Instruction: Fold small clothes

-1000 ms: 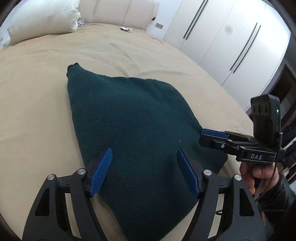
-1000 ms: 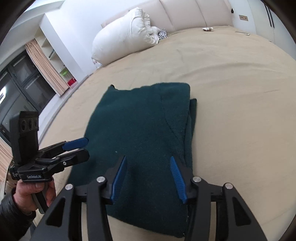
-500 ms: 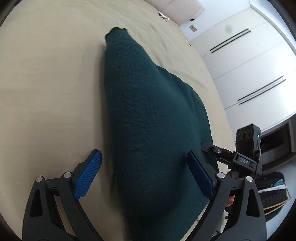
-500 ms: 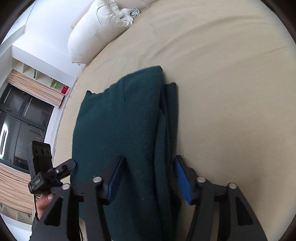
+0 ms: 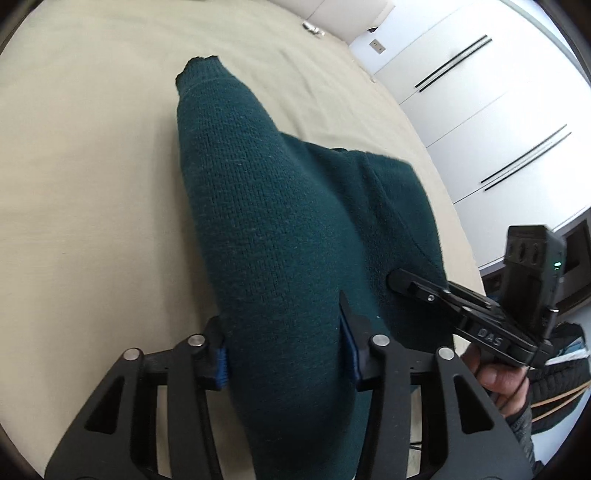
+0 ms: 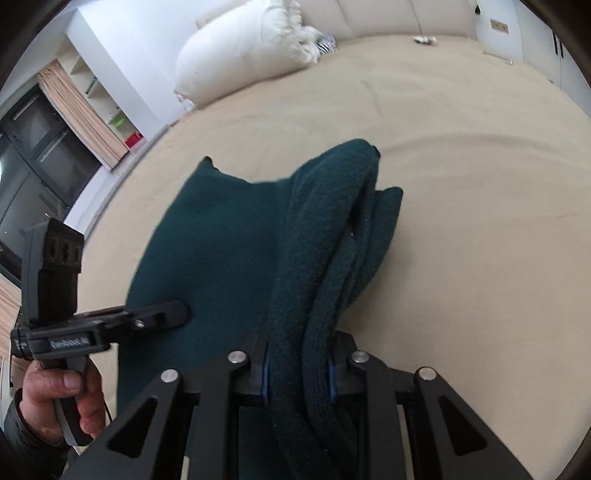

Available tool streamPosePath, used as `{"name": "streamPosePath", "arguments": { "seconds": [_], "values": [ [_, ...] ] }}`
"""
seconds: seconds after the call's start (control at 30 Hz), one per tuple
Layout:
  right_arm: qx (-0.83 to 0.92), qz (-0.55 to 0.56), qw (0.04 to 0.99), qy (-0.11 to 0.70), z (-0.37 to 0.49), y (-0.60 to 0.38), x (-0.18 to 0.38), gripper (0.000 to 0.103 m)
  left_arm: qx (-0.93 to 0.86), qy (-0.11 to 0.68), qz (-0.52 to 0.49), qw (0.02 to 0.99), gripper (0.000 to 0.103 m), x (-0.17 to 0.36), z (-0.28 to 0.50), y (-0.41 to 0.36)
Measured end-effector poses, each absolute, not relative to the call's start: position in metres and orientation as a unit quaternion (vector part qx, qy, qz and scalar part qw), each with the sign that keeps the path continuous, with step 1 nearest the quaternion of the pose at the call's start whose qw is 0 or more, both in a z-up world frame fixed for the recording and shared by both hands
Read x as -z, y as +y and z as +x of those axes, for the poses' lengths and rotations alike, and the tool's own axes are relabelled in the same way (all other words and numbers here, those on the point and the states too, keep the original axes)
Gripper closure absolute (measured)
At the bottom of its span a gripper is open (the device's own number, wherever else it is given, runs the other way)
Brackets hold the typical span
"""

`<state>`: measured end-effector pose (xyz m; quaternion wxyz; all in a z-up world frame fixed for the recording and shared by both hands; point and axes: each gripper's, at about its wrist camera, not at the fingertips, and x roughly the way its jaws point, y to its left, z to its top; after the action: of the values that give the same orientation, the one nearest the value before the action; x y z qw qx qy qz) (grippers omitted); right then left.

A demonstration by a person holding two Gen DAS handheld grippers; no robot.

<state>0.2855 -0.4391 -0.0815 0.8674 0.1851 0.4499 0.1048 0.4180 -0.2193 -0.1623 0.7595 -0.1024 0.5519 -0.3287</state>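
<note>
A dark green knitted garment [image 5: 266,221] lies on the beige bed [image 5: 92,184], partly folded. My left gripper [image 5: 286,350] is shut on its near left edge, with thick fabric bunched between the blue pads. My right gripper [image 6: 297,373] is shut on the near right edge, where several layers [image 6: 325,266] stack up and rise off the bed. The garment's far part [image 6: 221,229] lies flat. Each gripper shows in the other's view: the right one [image 5: 402,280] and the left one [image 6: 173,314], both pressed into the fabric.
A white pillow [image 6: 243,55] and a cream headboard [image 6: 388,18] stand at the bed's far end. White wardrobe doors [image 5: 498,110] line the right side. Shelves and a curtain [image 6: 92,110] stand to the left. A small object [image 6: 424,38] lies on the far bed.
Both grippers have moved in and closed on the garment's near edge, from open to shut. The near edge is now bunched and lifted a little off the bed.
</note>
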Motion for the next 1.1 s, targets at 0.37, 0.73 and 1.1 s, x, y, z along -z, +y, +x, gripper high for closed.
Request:
{"name": "streamPosePath", "arguments": {
  "seconds": [0.37, 0.73, 1.1],
  "values": [
    [-0.153, 0.188, 0.888, 0.391, 0.178, -0.384, 0.014, 0.080, 0.330, 0.488, -0.066, 0.806, 0.061, 0.069, 0.313, -0.165],
    [-0.209, 0.235, 0.847, 0.429, 0.124, -0.287, 0.067, 0.080, 0.293, 0.510, -0.094, 0.803, 0.061, 0.107, 0.234, -0.033],
    [-0.172, 0.297, 0.817, 0.463, 0.113, -0.299, 0.126, 0.053, 0.274, 0.530, -0.136, 0.791, 0.042, 0.183, 0.236, 0.009]
  ]
}}
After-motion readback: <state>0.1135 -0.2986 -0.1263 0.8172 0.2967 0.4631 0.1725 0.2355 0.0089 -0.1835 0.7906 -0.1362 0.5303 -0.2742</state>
